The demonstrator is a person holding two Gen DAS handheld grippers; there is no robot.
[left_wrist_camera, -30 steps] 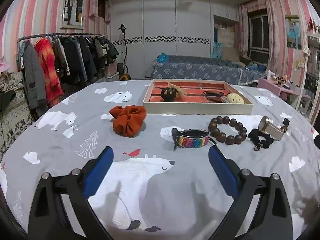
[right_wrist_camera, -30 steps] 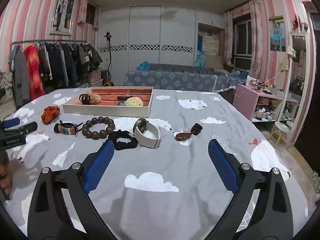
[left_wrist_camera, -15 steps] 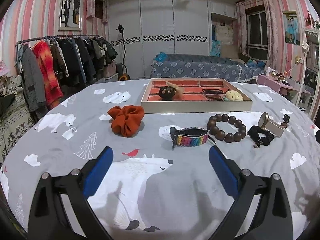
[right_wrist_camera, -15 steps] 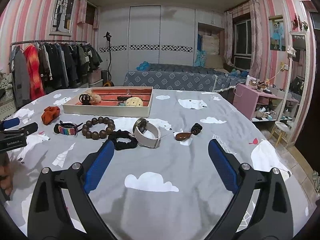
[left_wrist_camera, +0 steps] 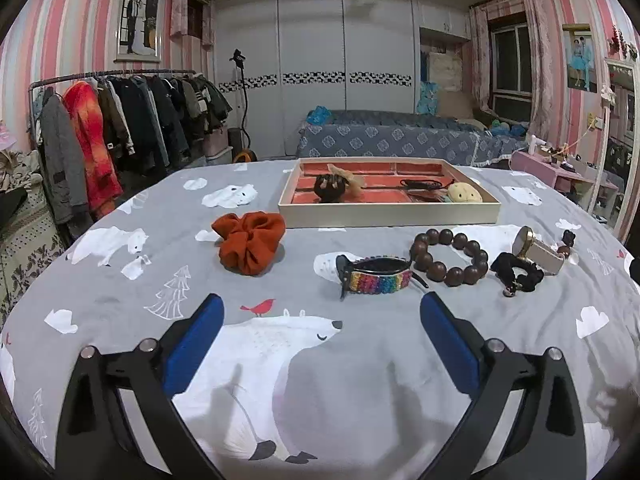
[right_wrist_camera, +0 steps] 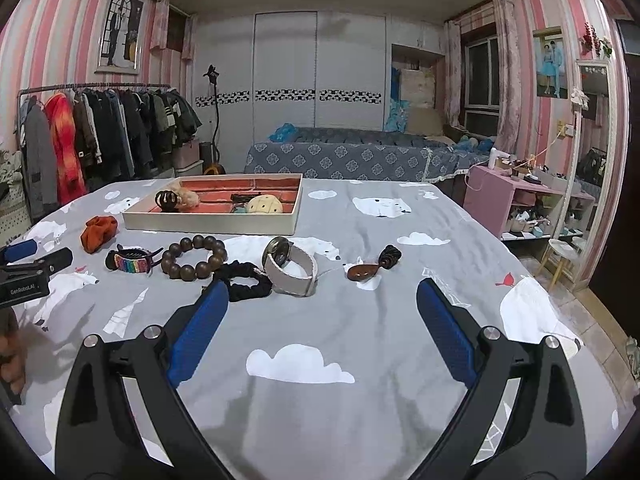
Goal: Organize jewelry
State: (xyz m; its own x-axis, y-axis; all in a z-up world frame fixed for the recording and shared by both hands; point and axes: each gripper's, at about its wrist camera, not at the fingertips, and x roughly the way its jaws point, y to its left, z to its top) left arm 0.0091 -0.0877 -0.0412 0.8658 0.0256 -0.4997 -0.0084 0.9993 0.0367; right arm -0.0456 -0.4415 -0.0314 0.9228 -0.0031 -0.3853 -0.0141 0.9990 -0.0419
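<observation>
- My left gripper (left_wrist_camera: 320, 316) and right gripper (right_wrist_camera: 322, 300) both gape wide, empty.
- Dark beaded bracelet (left_wrist_camera: 450, 257) lies before the red-lined tray (left_wrist_camera: 390, 216).
- Grey bear-print surface (left_wrist_camera: 120, 280); pink-striped room.

We see a shallow cream tray (left_wrist_camera: 388, 214) with a red divided lining on the bed cover, already holding a dark claw clip (left_wrist_camera: 329, 188), a beige piece and a round pale item (left_wrist_camera: 464, 193). In front of it lie, in a loose row, an orange scrunchie (left_wrist_camera: 249, 247), a rainbow-striped hair clip (left_wrist_camera: 378, 278), a brown bead bracelet (left_wrist_camera: 450, 256), a black scrunchie (left_wrist_camera: 516, 273) touching a pale-strapped watch (right_wrist_camera: 292, 266), and apart to the right a brown pendant (right_wrist_camera: 374, 265).
</observation>
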